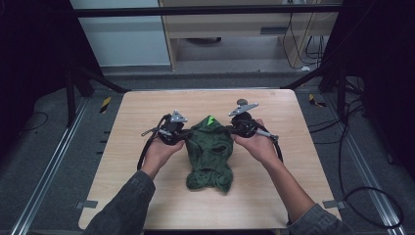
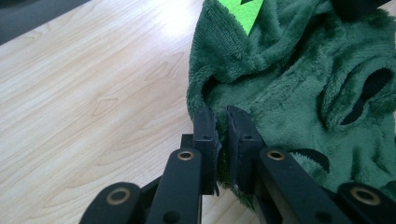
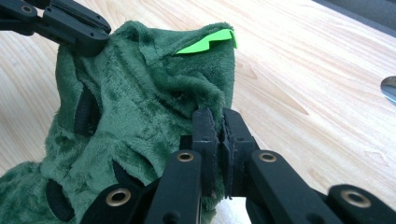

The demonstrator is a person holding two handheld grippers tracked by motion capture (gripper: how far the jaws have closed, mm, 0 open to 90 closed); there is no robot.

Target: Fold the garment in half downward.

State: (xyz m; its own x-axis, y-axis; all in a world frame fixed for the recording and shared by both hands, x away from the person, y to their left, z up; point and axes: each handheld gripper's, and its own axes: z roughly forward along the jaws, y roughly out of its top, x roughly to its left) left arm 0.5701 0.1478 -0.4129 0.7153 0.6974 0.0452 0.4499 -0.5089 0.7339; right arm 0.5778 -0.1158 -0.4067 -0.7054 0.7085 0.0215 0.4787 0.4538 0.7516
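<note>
In the high view, your left gripper (image 1: 182, 133) and right gripper (image 1: 233, 128) flank the green fleece garment (image 1: 209, 155) at centre frame; its long axis runs from them toward the bottom edge, on the table (image 1: 137, 112).

In the left gripper view, your jaws pinch its edge; the lower hem is cut off.

In the right gripper view, your jaws are clamped beside the lime tab (image 3: 205, 43); what the garment is stays unclear.

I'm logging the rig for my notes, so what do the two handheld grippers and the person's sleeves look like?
Both the left gripper and the right gripper are black, with brass-ringed pivots on the linkages and flat black jaws. Each carries a grey three-cornered plate on top and trails a black cable. The person wears dark grey sleeves.
</note>
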